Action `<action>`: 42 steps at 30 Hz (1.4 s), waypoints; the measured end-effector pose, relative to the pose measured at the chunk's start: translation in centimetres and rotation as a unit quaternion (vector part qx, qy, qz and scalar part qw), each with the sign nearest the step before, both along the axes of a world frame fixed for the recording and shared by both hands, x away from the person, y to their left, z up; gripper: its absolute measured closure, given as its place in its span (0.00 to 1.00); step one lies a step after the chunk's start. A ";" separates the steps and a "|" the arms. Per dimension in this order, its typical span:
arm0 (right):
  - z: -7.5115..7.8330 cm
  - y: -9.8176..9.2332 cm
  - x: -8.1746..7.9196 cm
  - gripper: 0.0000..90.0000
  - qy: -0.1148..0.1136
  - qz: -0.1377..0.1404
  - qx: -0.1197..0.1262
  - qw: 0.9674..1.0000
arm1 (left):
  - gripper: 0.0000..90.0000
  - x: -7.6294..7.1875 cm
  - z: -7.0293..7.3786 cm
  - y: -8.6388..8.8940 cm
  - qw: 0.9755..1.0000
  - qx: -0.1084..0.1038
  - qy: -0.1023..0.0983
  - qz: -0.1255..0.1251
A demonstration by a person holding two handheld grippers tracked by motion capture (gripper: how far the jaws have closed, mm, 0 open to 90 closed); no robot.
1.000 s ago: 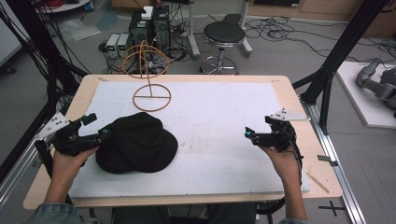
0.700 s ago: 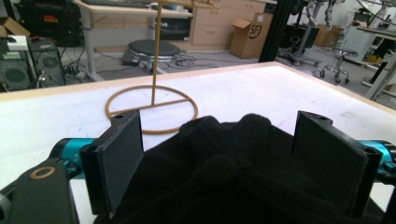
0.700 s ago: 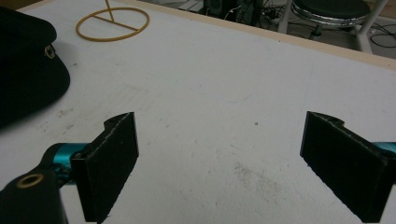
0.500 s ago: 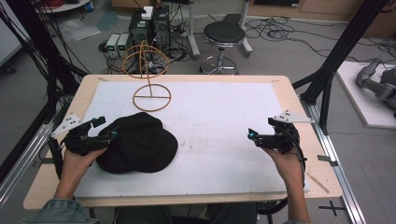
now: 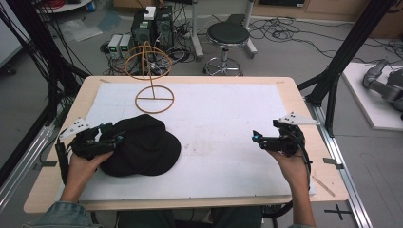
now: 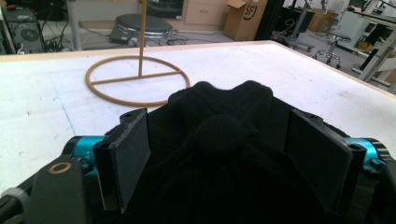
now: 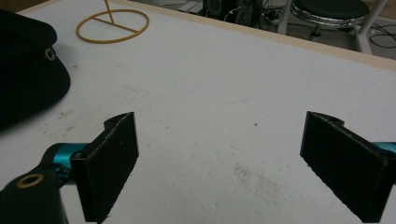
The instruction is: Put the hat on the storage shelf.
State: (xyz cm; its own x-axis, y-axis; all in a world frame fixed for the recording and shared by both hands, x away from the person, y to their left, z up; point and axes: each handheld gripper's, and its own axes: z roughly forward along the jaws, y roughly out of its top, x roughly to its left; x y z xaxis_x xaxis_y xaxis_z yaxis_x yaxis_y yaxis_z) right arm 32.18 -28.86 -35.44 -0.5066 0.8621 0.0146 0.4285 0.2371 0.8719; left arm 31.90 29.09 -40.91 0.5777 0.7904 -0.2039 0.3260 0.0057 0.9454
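A black cap (image 5: 142, 152) with a top button lies on the white mat at the front left. My left gripper (image 5: 116, 137) reaches onto its left side. In the left gripper view the cap's crown (image 6: 224, 135) bulges up between the jaws of the left gripper (image 6: 219, 116). The jaws have just been closing, and both pad faces still show bare, so I read them as open. A tan wire hat stand (image 5: 153, 85) rises behind the cap, and its base ring (image 6: 137, 84) lies flat on the mat. My right gripper (image 5: 255, 137) hovers open at the right, its jaws (image 7: 222, 123) holding nothing.
The white mat (image 5: 223, 114) covers a wooden table (image 5: 304, 99). Black frame posts stand at both sides. A round stool (image 5: 228, 35), computer boxes and cables sit on the floor beyond the far edge. In the right gripper view the cap's brim (image 7: 32, 79) shows at far left.
My left gripper has moved right and down onto the cap, so its jaws now straddle the crown. The right gripper has stayed put.
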 end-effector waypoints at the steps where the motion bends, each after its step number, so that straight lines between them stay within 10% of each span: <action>1: 0.0 0.0 0.0 0.12 0.000 0.000 0.000 1.000 | 0.26 0.0 -0.1 0.1 1.000 0.001 0.004 -0.001; 23: 0.1 0.0 -0.1 0.12 -0.002 0.002 0.002 1.000 | 0.70 0.1 -0.5 0.1 0.999 0.016 0.035 -0.010; 42: 0.3 -0.2 -0.1 0.12 -0.001 0.001 0.008 1.000 | 0.77 -0.6 1.4 0.1 0.999 -0.011 0.034 -0.023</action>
State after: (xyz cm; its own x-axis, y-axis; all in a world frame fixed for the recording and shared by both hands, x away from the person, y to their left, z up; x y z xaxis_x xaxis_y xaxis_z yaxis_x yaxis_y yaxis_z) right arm 32.12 -29.01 -35.19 -0.5083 0.8608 0.0274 0.4266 0.2240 0.8763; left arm 31.29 29.23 -39.55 0.5979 0.7581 -0.2605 0.3890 0.0097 0.9212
